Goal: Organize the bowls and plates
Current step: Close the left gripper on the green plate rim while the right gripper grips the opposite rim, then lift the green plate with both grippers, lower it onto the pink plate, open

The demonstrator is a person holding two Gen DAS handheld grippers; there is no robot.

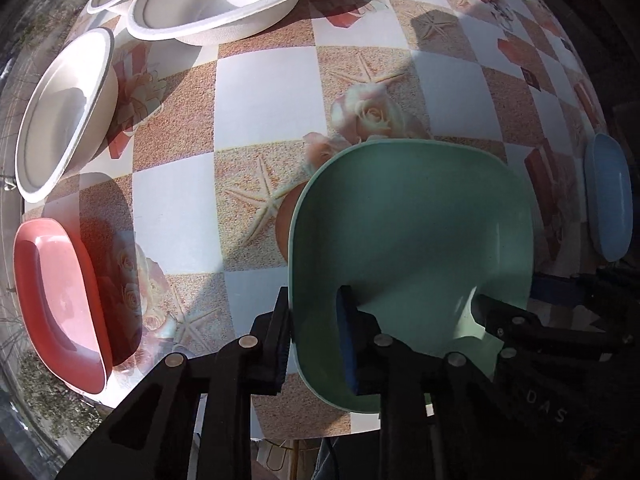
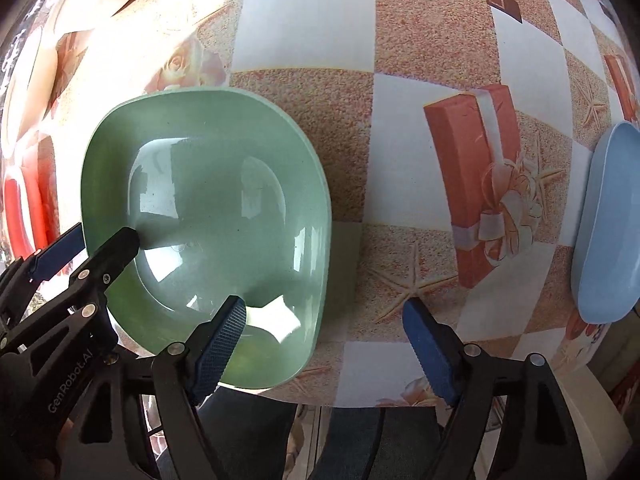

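Sunlight falls in patches across the table, its checkered cloth printed with starfish, roses and gift boxes.

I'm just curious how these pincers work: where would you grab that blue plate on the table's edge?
By its raised rim on the near side. The blue plate lies flat and shallow, so only the thin rim fits between fingers. The open right gripper is nearer and could come from the left.

My table wears a checked oilcloth w/ white & sandy squares, printed roses, starfish & red gift boxes. Sunlight falls across it in patches, shadow elsewhere. Beyond the near edge, something dark & bluish sits below, too blurred to name.
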